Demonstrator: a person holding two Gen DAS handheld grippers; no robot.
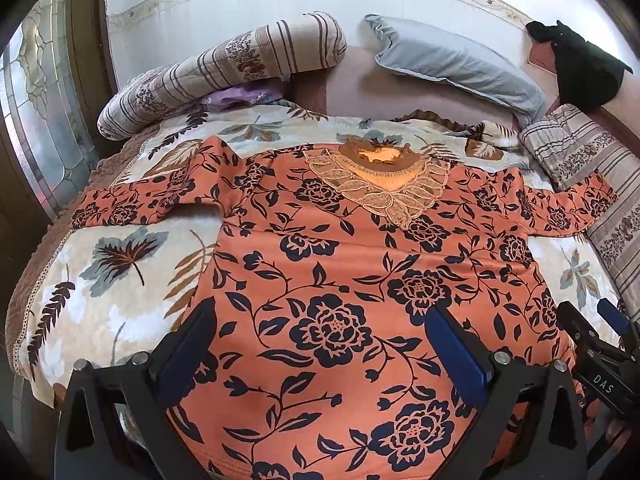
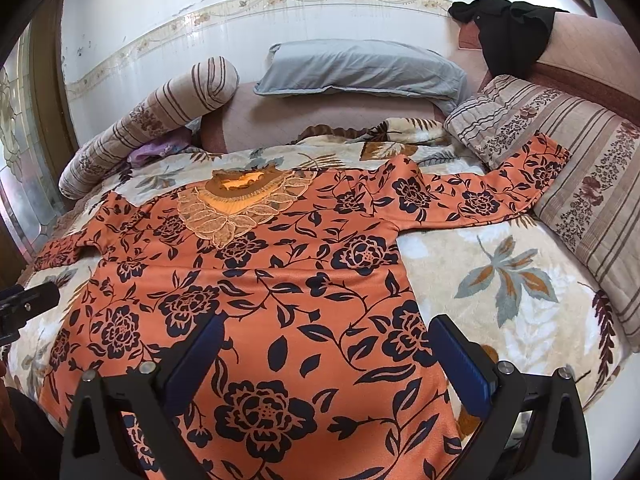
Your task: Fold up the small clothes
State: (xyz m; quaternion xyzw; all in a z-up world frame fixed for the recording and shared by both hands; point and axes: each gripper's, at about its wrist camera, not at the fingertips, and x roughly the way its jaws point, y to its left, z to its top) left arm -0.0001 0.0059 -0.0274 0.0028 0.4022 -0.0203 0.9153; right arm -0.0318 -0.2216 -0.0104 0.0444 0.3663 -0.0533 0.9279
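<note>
Orange floral top spread flat on leaf-print blanket

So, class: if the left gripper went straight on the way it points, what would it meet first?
Probably the orange floral top: the open left gripper points across its spread body toward the lace collar; its height above it is unclear.

The left matte black two-finger gripper has angular, triangular-cut arms with round silver screw heads at the joints, and its fingers carry flat ribbed pads of deep blue. The right matte black two-finger gripper is built alike: the same blue pads, silver screws, and white letters "DAS" along its side.
</note>
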